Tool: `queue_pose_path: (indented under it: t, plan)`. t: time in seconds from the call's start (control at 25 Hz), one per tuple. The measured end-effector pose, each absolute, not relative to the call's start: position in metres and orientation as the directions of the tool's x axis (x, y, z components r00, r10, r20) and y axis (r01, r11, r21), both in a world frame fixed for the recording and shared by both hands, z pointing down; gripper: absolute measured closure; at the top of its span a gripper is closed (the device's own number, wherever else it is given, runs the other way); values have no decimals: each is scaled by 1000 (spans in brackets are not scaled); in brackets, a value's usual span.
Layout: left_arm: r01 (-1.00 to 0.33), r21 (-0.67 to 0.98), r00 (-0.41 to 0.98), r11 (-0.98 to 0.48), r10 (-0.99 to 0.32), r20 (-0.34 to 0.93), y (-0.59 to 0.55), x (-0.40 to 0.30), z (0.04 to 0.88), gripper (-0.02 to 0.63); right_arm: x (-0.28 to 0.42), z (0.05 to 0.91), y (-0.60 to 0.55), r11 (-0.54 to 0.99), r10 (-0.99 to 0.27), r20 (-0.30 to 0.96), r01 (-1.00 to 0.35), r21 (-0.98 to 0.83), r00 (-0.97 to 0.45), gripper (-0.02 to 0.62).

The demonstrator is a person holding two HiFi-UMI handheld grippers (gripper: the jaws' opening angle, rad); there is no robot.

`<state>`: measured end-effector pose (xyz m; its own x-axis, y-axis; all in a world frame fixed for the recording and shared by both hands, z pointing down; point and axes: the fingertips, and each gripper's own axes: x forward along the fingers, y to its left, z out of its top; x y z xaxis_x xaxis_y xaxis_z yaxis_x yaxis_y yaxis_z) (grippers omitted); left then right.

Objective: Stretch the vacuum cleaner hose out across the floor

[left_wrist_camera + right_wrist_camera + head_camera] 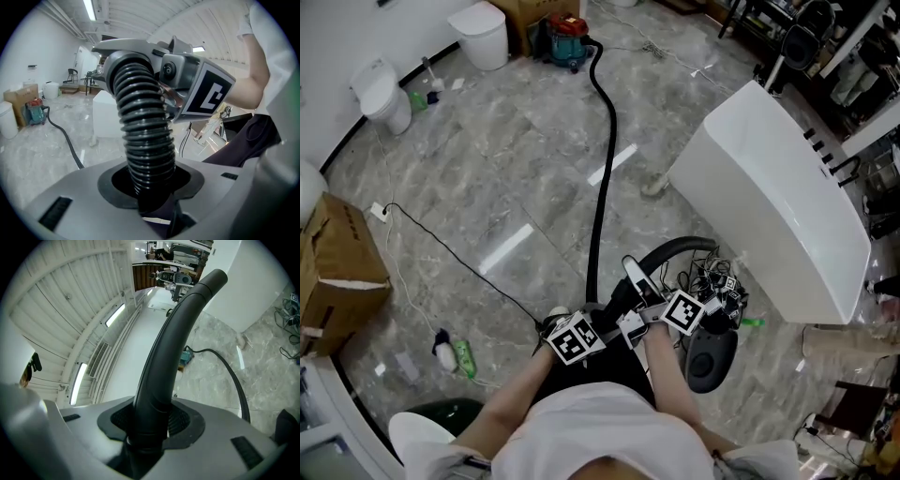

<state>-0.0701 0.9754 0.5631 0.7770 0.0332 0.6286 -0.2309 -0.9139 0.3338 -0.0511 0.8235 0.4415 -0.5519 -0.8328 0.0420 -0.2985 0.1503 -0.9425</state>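
Note:
A black vacuum hose runs over the grey floor from the red and teal vacuum cleaner at the far wall down to the person's hands. My left gripper is shut on the ribbed part of the hose, which stands up between its jaws. Just to its right, my right gripper is shut on the hose's smooth curved end tube, which arches away from the jaws. The right gripper's marker cube shows close behind the ribbed hose. The vacuum cleaner appears small on the floor.
A white bathtub stands to the right, with tangled cables and a black round object at its near end. A toilet and white bin are far left. A cardboard box, thin black cable and green bottle lie left.

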Motion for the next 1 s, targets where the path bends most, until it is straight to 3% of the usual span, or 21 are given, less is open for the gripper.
queue_pose_path:
  t: [1.0]
  plan:
    - [-69,301,761,-951,145,633,1095,-231,563,451,-181,448,950,88,-903,68,-337,-937,-425,434]
